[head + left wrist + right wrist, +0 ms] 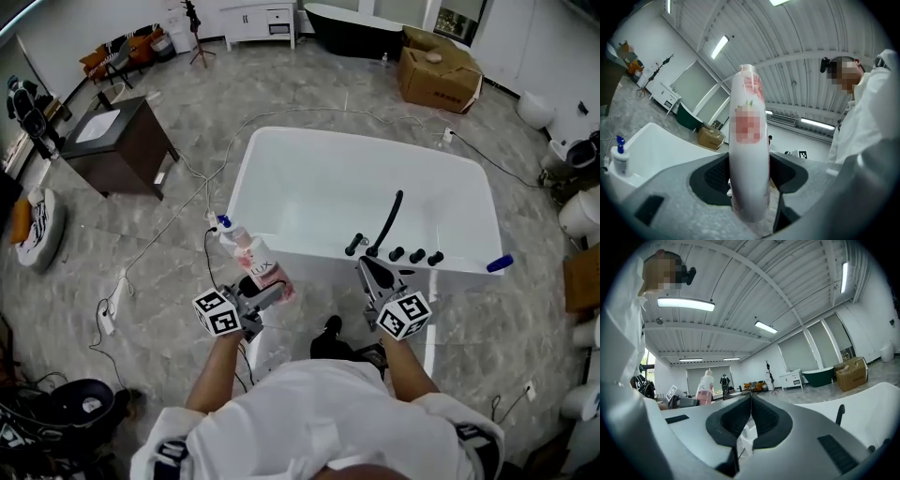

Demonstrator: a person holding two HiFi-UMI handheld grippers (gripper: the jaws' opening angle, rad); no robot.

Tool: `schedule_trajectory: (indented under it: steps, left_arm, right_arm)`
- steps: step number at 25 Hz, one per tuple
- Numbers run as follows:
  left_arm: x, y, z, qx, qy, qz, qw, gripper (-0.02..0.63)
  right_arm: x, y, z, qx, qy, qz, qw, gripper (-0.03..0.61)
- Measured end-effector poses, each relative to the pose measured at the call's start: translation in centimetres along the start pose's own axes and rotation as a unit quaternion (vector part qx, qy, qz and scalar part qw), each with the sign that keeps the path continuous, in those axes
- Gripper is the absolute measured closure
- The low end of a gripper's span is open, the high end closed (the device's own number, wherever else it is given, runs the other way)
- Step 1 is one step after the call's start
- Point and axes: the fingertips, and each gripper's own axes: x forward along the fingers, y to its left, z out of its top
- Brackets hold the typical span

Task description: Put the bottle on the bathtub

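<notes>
My left tool [749,183] is squeezing the bottle [255,261] around its middle, just beside the bathtub [309,251]. I am guessing it is light, smooth and slippery. My right tool [751,404] is sitting closed, holding nothing.

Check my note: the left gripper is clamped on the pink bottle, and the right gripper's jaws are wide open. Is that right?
One detail is off. The left gripper is indeed clamped on the pink bottle, but the right gripper is not wide open: its jaws are closed together with nothing between them, as the right gripper view shows.
</notes>
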Motion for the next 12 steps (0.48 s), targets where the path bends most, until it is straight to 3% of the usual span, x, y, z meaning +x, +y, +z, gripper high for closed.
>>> schedule_trajectory:
  steps: [7, 12]
  left_arm:
    - [7.3, 3.7, 4.2, 0.036, -0.022, 0.025, 0.9988, 0.371]
    - [9.7, 6.1, 6.9, 0.071, -0.025, 0.065, 0.9951, 0.371]
  right_arm:
    - [3.7, -8.1, 2.6, -0.007, -0.006, 0.026, 1.000, 0.563]
    - [6.5, -11.0, 2.7, 0.006, -0.019, 0.048, 0.999, 0.563]
